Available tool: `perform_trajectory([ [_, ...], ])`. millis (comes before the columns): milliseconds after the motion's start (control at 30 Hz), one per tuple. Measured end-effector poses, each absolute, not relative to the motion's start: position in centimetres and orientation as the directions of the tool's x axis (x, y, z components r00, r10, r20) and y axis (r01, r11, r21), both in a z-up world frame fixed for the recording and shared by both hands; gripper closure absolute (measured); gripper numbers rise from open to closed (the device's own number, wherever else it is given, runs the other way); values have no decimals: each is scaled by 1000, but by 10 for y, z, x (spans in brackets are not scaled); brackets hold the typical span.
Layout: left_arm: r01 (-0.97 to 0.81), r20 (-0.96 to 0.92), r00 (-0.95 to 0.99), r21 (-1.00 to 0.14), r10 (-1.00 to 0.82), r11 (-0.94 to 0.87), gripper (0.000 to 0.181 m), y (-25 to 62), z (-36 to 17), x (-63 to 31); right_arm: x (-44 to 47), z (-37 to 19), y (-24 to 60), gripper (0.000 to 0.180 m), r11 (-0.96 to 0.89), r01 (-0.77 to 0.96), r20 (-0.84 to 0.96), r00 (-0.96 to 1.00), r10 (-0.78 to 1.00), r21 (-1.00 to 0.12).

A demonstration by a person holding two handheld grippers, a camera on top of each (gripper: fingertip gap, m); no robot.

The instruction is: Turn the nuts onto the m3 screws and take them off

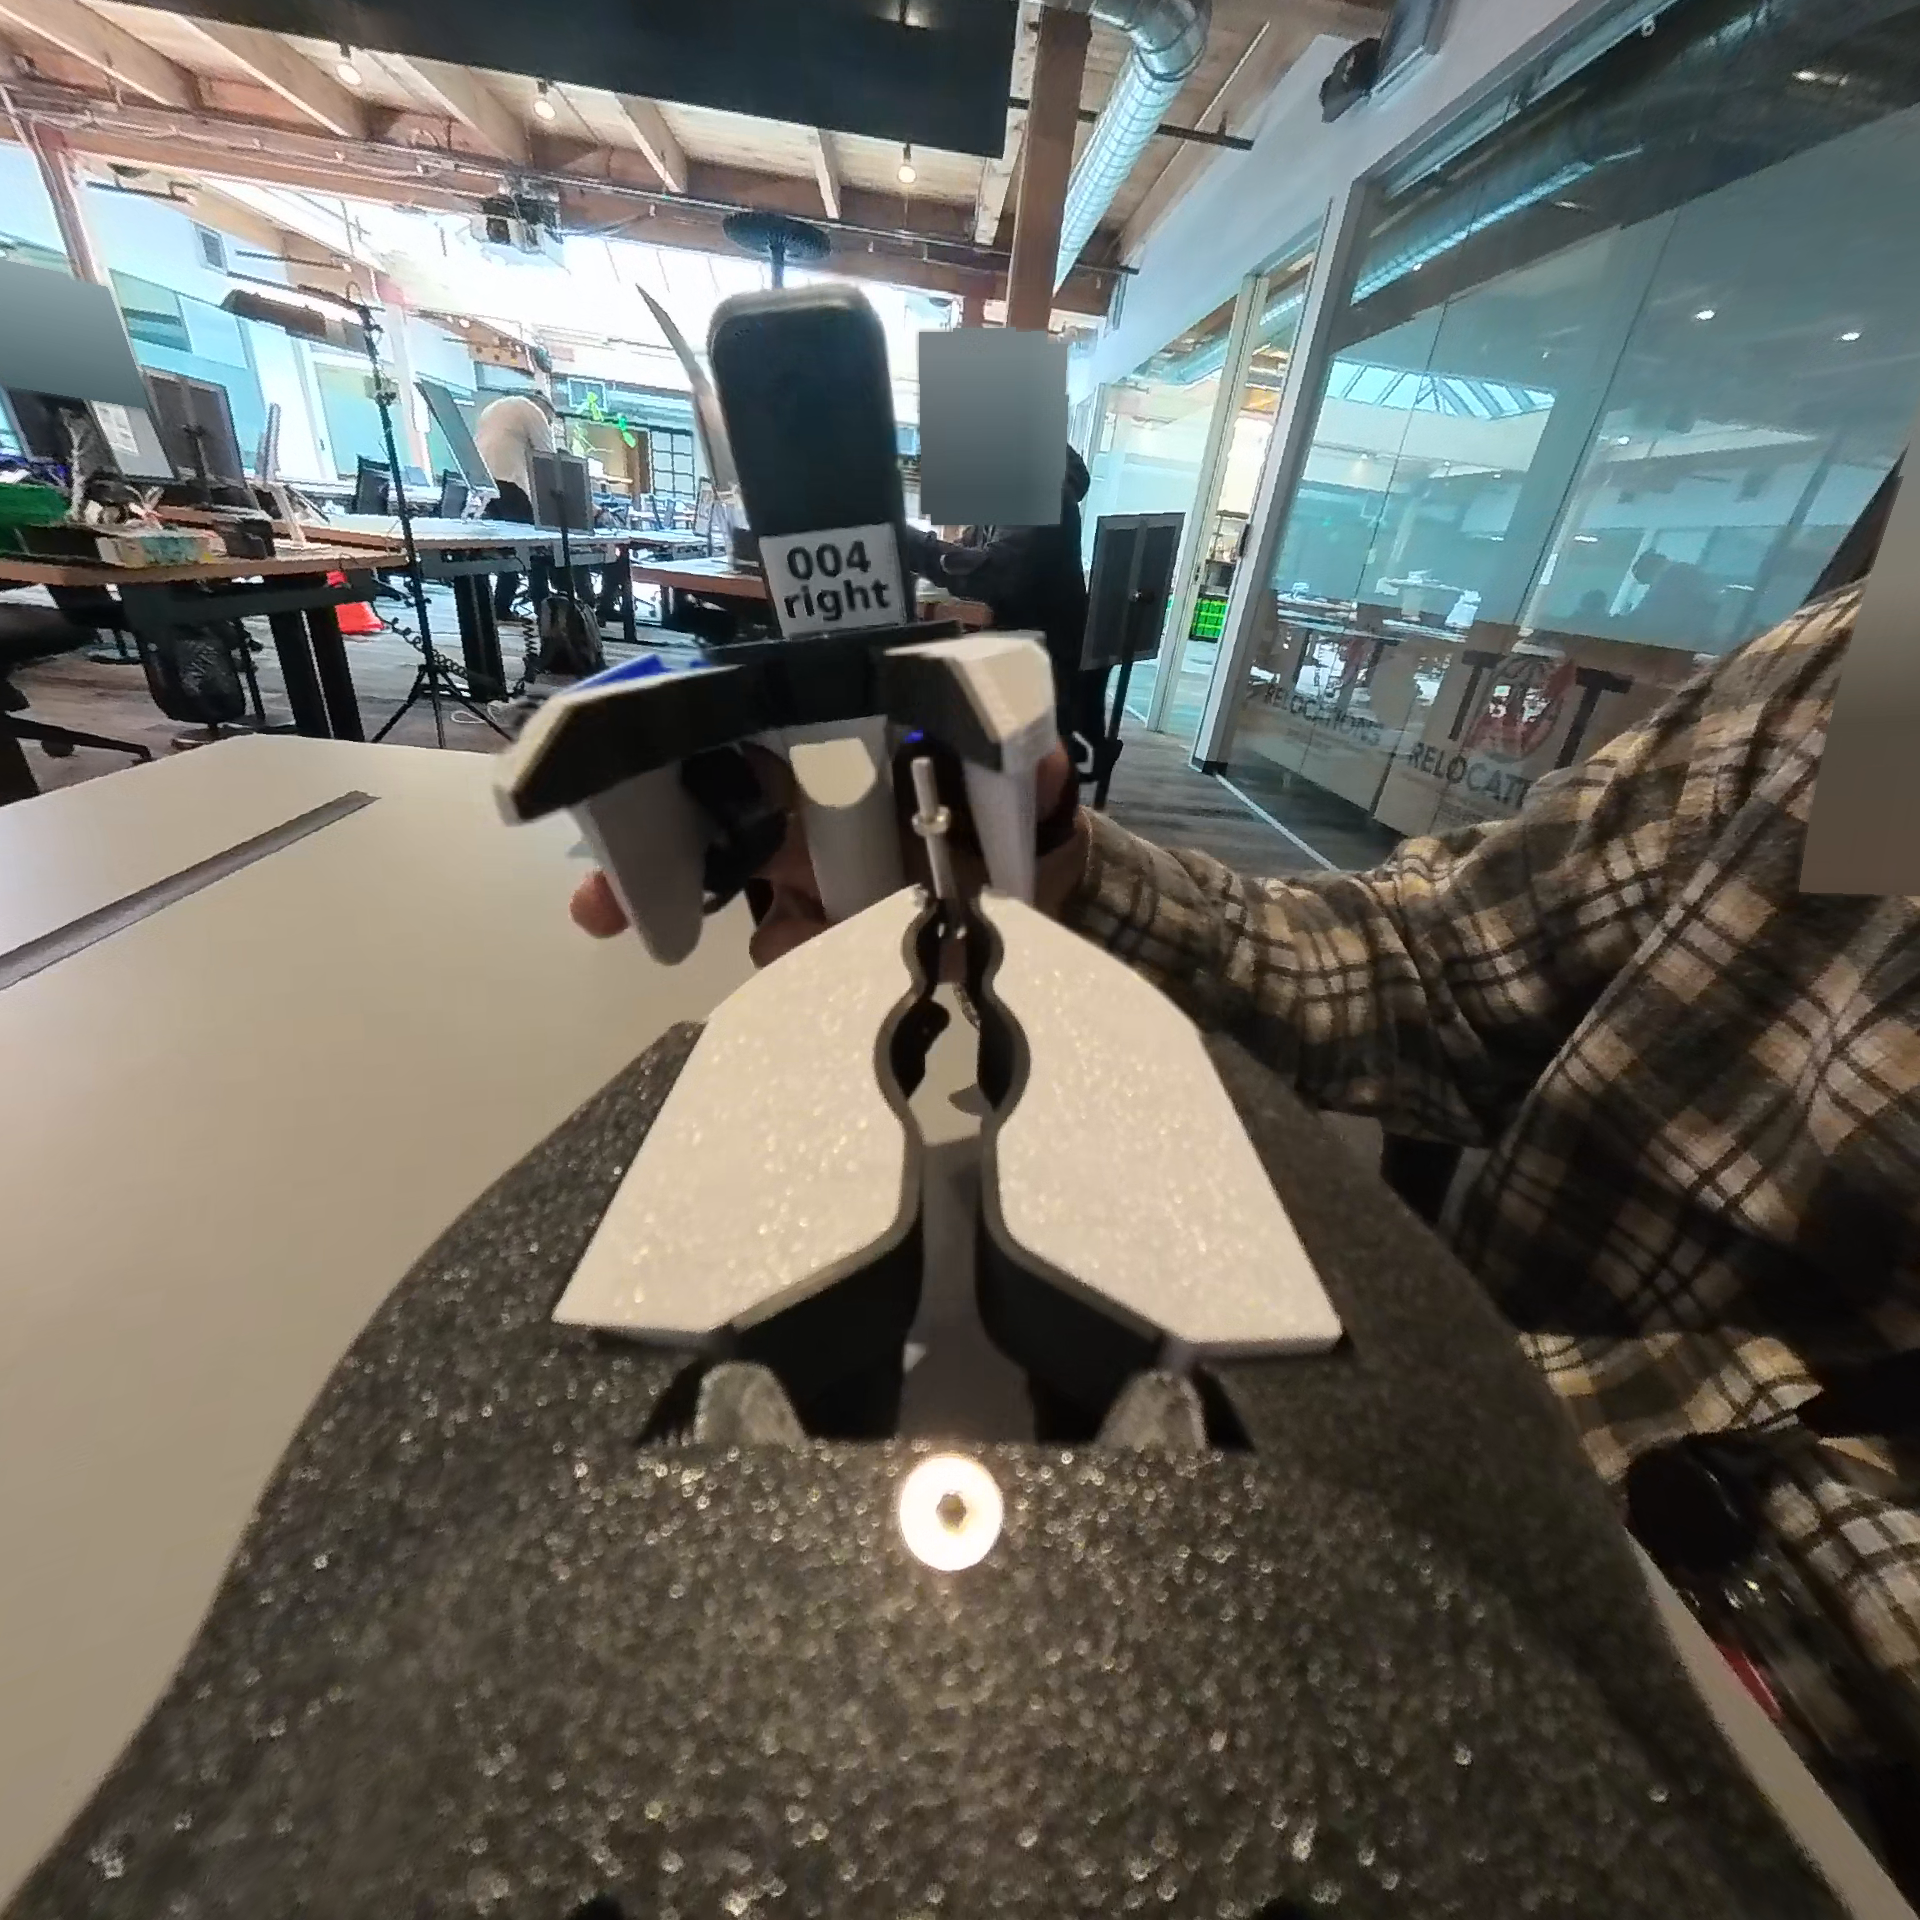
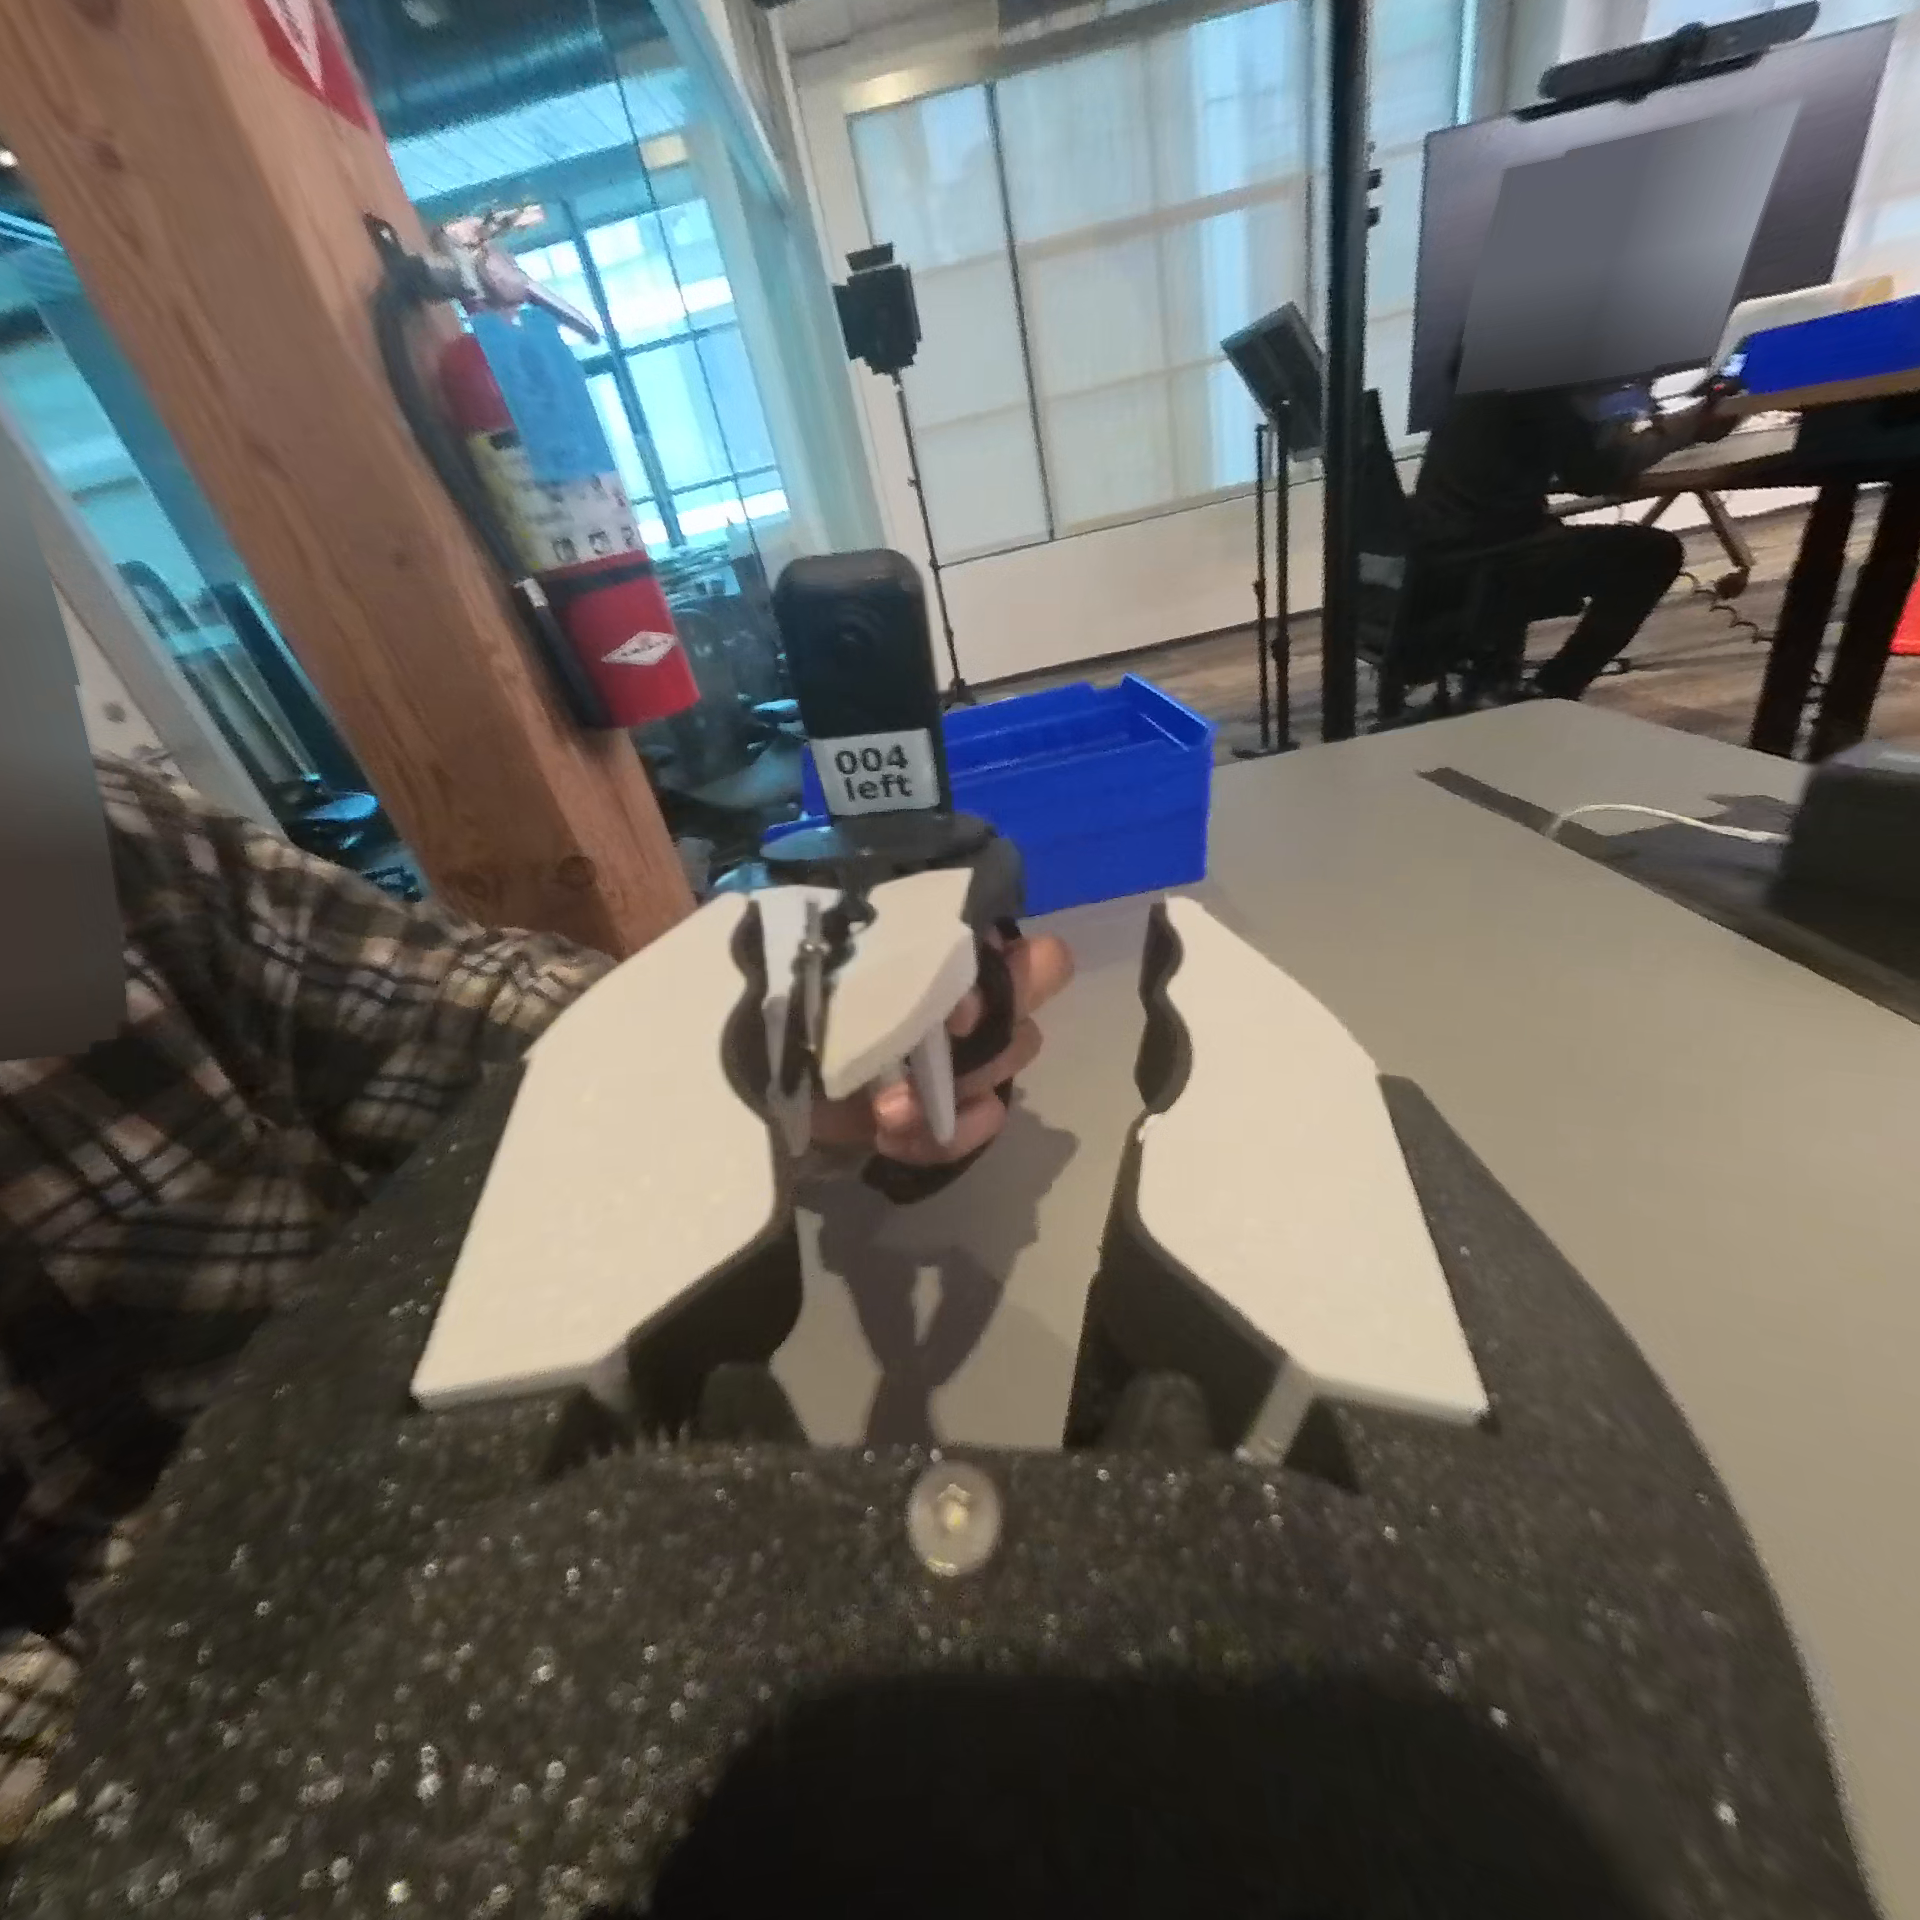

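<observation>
My left gripper (image 1: 940, 909) is shut on the lower end of a thin silver m3 screw (image 1: 933, 862), which points away from it above the grey table (image 1: 208, 1039). A small silver nut (image 1: 928, 824) sits partway along the shaft. The right gripper faces it; its white fingers (image 1: 847, 821) stand on either side of the screw and nut without clearly touching. In the right wrist view my right gripper (image 2: 951, 925) is wide open and empty. The left gripper (image 2: 821, 1039) shows beyond it, holding the screw (image 2: 805, 987).
A blue bin (image 2: 1081, 790) stands on the table's far edge behind the left gripper. A dark box with a white cable (image 2: 1860, 831) sits at the right. A plaid sleeve (image 1: 1455, 987) reaches in. A wooden post with a fire extinguisher (image 2: 582, 582) stands beyond the table. There is about 4 centimetres between the tips of the two grippers.
</observation>
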State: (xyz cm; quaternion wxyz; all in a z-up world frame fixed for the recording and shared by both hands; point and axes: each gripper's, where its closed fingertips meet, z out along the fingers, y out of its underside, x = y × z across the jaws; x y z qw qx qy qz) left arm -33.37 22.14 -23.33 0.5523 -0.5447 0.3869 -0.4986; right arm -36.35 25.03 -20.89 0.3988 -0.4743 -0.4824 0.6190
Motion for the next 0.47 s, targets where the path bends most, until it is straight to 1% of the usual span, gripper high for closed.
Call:
perform_trajectory([
  [67,129,115,197,-988,-974,-91,177,220,-234,-332,-370,-215,244,110,-190,5,-186,-235,954,-982],
  [133,128,110,202,-988,-973,-86,177,220,-233,-332,-370,-222,251,108,-173,29,-175,-195,965,-985],
  [167,130,109,203,-988,-973,-84,177,220,-232,-333,-366,-221,255,108,-184,20,-185,-192,964,-983],
  [200,134,112,199,-987,-974,-86,177,220,-232,-334,-361,-218,259,113,-197,5,-195,-184,963,-980],
  [300,127,113,202,-988,-973,-88,177,221,-234,-333,-360,-208,255,112,-226,-40,-212,-221,952,-973],
  [367,124,114,196,-988,-974,-91,177,220,-235,-331,-368,-212,246,112,-210,-8,-202,-239,950,-978],
  [467,118,108,202,-989,-973,-85,177,220,-235,-330,-367,-220,251,110,-193,20,-193,-208,959,-981],
])
